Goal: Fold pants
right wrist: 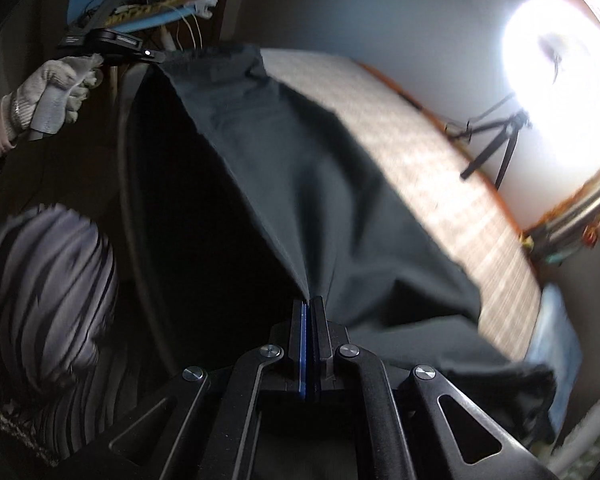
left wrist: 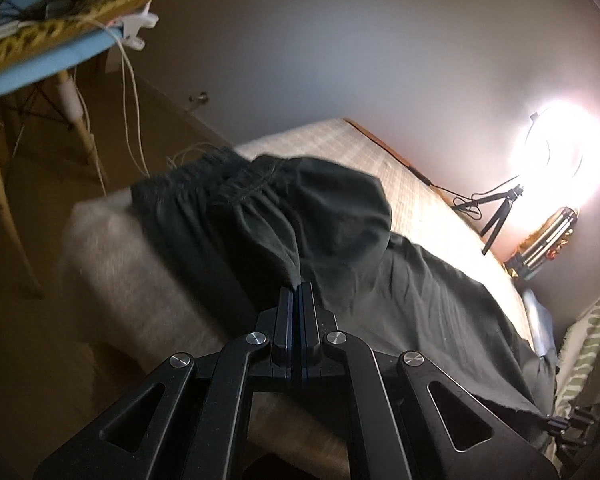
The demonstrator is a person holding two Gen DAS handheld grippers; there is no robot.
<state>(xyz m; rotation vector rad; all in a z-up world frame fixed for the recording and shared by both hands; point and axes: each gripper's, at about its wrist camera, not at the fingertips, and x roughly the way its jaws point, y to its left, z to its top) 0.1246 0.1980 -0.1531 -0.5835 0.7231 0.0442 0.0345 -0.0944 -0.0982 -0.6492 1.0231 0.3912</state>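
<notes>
Left gripper (left wrist: 299, 286), jaws pinched flat on dark fabric near the gathered waistband of the pants (left wrist: 300, 216); right gripper (right wrist: 311, 302), likewise clamped on an edge of the same cloth. We see the pants partly lifted, the rest draped over the pale checked bed (left wrist: 380, 148). To fold cleanly, we judge both grips should travel together at equal height, keeping the held edge taut, then lay it down square onto the resting half before releasing.

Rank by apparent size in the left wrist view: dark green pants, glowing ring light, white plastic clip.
1. Dark green pants, largest.
2. Glowing ring light; glare inflates it.
3. White plastic clip, smallest.
</notes>
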